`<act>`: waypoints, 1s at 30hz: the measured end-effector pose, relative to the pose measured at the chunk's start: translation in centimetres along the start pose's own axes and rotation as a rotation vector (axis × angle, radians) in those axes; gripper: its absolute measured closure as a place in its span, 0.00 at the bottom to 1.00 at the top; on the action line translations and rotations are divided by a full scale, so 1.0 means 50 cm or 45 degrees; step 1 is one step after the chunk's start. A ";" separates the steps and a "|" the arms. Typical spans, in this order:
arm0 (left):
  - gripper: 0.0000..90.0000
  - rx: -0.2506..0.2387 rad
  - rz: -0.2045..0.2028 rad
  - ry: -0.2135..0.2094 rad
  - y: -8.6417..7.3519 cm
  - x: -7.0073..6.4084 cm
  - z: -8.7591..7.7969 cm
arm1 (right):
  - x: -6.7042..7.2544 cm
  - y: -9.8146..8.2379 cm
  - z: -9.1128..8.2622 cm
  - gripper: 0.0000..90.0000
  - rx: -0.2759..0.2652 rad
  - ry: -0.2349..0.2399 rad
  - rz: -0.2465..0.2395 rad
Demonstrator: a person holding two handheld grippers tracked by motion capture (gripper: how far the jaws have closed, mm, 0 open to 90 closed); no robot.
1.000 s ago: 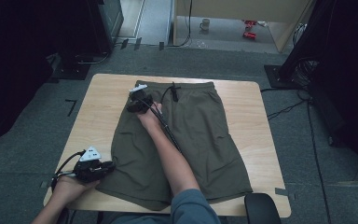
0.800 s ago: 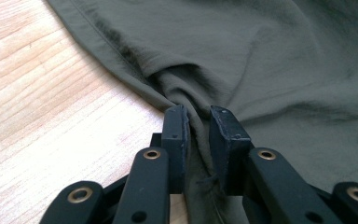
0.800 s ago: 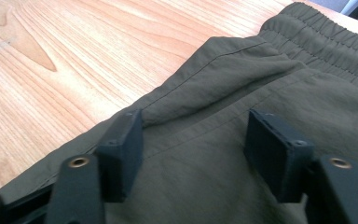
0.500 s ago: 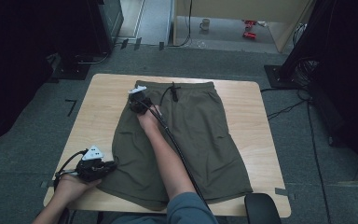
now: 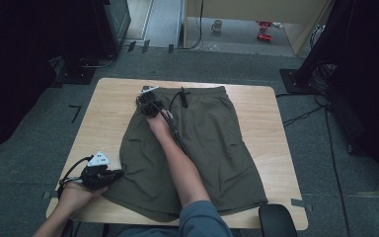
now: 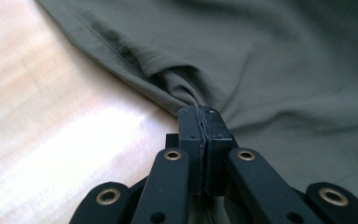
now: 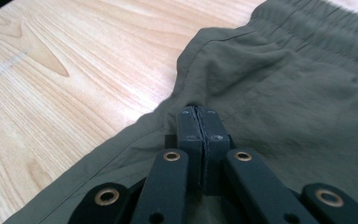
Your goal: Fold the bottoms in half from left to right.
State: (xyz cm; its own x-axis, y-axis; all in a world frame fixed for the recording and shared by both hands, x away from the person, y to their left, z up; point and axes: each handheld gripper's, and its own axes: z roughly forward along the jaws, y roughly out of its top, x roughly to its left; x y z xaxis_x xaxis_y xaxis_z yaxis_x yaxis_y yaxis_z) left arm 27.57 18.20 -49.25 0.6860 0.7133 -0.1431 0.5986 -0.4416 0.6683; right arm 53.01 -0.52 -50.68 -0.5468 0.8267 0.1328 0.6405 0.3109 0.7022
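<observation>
Olive-green shorts (image 5: 212, 143) lie flat on a light wooden table (image 5: 276, 108), waistband at the far side with a dark drawstring (image 5: 182, 96). My left gripper (image 5: 116, 174) sits at the near left, by the outer edge of the left leg. In the left gripper view it (image 6: 200, 112) is shut on a bunched fold of the shorts (image 6: 270, 60) at their edge. My right gripper (image 5: 144, 100) reaches to the waistband's left corner. In the right gripper view it (image 7: 199, 112) is shut on the side edge of the shorts (image 7: 284, 84), just below the waistband.
Bare wood (image 7: 74, 56) runs left of the shorts. A black round seat (image 5: 276, 222) stands at the table's near right corner. On the floor beyond are a mug (image 5: 217, 24), red items (image 5: 262, 29), dark stands and cables.
</observation>
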 end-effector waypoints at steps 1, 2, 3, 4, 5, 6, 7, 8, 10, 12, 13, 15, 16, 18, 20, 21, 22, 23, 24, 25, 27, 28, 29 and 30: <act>0.99 -0.041 -0.001 -0.006 0.004 -0.001 -0.007 | -0.005 0.003 -0.005 0.99 -0.001 0.002 -0.001; 0.99 -0.083 -0.009 -0.012 0.009 -0.002 -0.014 | -0.009 0.005 -0.011 0.99 0.000 0.012 0.007; 0.99 -0.122 -0.015 -0.017 0.014 -0.004 -0.021 | -0.016 0.010 -0.024 0.99 -0.004 0.016 0.000; 0.99 -0.157 -0.017 -0.020 0.020 -0.007 -0.027 | -0.016 0.010 -0.024 0.99 -0.004 0.016 0.000; 0.99 -0.190 -0.008 -0.021 0.026 -0.012 -0.033 | -0.022 0.015 -0.041 0.99 -0.020 0.024 -0.007; 0.99 -0.215 0.000 -0.019 0.033 -0.018 -0.038 | -0.023 0.018 -0.050 0.99 -0.027 0.034 -0.002; 0.99 -0.240 0.012 -0.021 0.040 -0.026 -0.042 | -0.023 0.018 -0.050 0.99 -0.027 0.034 -0.002; 0.99 -0.257 0.025 -0.025 0.047 -0.034 -0.046 | -0.026 0.021 -0.060 0.99 -0.036 0.041 -0.006; 0.99 -0.276 0.064 -0.041 0.060 -0.050 -0.050 | -0.033 0.033 -0.089 0.99 -0.053 0.046 -0.021; 0.99 -0.286 0.080 -0.073 0.075 -0.062 -0.050 | -0.042 0.039 -0.110 0.99 -0.059 0.044 -0.020; 0.99 -0.291 0.081 -0.088 0.085 -0.068 -0.048 | -0.042 0.039 -0.110 0.99 -0.059 0.044 -0.020; 0.99 -0.293 0.102 -0.131 0.115 -0.088 -0.037 | -0.066 0.042 -0.145 0.99 -0.091 0.055 -0.002; 0.99 -0.293 0.102 -0.131 0.115 -0.088 -0.037 | -0.075 0.042 -0.158 0.99 -0.096 0.051 0.004; 0.99 -0.287 0.135 -0.176 0.147 -0.112 -0.021 | -0.096 0.040 -0.182 0.99 -0.106 0.038 0.010; 0.99 -0.281 0.147 -0.193 0.157 -0.121 -0.014 | -0.107 0.039 -0.194 0.99 -0.113 0.032 0.013; 0.99 -0.277 0.157 -0.209 0.167 -0.130 -0.007 | -0.118 0.036 -0.206 0.99 -0.115 0.027 0.022; 0.99 -0.279 0.171 -0.228 0.180 -0.141 0.002 | -0.129 0.034 -0.218 0.99 -0.120 0.022 0.028; 0.99 -0.276 0.184 -0.237 0.187 -0.148 0.007 | -0.143 0.029 -0.233 0.99 -0.126 0.013 0.039; 0.99 -0.274 0.193 -0.248 0.196 -0.158 0.015 | -0.163 0.022 -0.253 0.99 -0.128 -0.003 0.051; 0.99 -0.271 0.203 -0.260 0.205 -0.167 0.023 | -0.174 0.017 -0.263 0.99 -0.128 -0.014 0.053; 0.99 -0.265 0.224 -0.282 0.222 -0.185 0.041 | -0.184 0.012 -0.273 0.99 -0.123 -0.026 0.057; 0.99 -0.259 0.238 -0.292 0.230 -0.195 0.049 | -0.206 0.000 -0.291 0.99 -0.119 -0.048 0.063; 0.99 -0.253 0.251 -0.299 0.237 -0.204 0.058 | -0.217 -0.006 -0.300 0.99 -0.118 -0.060 0.062; 0.99 -0.249 0.260 -0.306 0.243 -0.214 0.068 | -0.217 -0.006 -0.300 0.99 -0.118 -0.060 0.062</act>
State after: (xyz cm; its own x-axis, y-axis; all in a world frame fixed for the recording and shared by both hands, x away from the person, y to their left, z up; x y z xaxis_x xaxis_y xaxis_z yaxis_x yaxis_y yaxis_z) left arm 28.89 3.36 -42.10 0.8746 0.4629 -0.1441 0.3649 -0.4327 0.8244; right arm 50.66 -16.60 -41.86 -0.4892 0.8614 0.1367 0.6116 0.2271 0.7579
